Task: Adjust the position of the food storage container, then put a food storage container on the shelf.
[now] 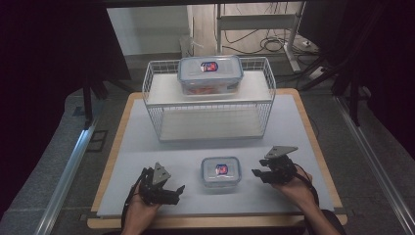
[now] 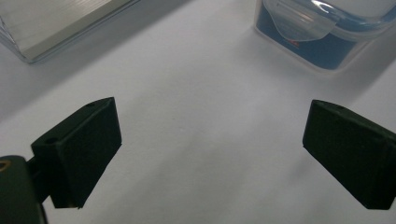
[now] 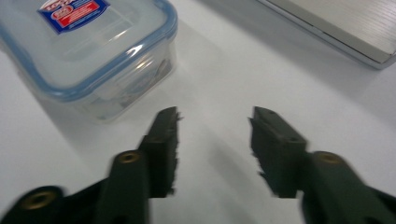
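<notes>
From my seat, the left hand-held gripper (image 1: 164,188) sits at about 8 o'clock on the tabletop (image 1: 147,147), its jaws spread wide with nothing between them and only bare surface beneath.

At 6 o'clock, between the two grippers, lies the small box (image 1: 221,171), a clear lidded container with blue-edged lid and side clips. Its long axis runs 9 to 3 o'clock, lid up. A red and blue label sits on the lid; I cannot read the writing. In the right gripper view the same box (image 3: 88,51) lies just beyond the left jaw, apart from it.

The right hand-held gripper (image 1: 262,174) is at 4 o'clock, pointing toward the box, jaws about half open, empty, touching nothing.

At 12 o'clock a larger box (image 1: 210,73) with the same kind of label rests on the wire rack (image 1: 156,88).
</notes>
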{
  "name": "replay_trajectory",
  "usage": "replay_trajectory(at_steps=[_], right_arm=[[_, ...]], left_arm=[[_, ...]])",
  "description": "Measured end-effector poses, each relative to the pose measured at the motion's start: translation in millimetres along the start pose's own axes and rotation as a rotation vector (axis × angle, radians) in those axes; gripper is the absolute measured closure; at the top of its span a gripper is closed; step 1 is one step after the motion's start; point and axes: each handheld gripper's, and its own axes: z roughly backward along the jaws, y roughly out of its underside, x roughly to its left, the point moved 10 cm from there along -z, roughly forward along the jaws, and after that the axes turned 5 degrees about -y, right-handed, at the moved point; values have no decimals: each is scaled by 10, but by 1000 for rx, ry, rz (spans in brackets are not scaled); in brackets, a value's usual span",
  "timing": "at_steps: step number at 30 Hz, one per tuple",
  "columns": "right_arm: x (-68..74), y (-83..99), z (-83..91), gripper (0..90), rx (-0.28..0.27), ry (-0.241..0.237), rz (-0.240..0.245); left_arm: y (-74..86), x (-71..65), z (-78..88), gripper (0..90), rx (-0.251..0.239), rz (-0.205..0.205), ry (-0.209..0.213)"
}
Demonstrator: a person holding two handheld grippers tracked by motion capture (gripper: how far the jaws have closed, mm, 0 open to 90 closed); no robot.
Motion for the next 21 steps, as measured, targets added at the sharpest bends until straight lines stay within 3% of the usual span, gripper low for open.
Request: replay_trajectory(at_steps=[8, 21], right_arm=[[-14, 136, 51, 263, -33, -1, -6], [-81, 175, 33, 195, -28, 17, -29]], left_arm=[[18, 8, -21, 28, -6, 16, 10], [10, 4, -43, 20, -22, 11, 17]])
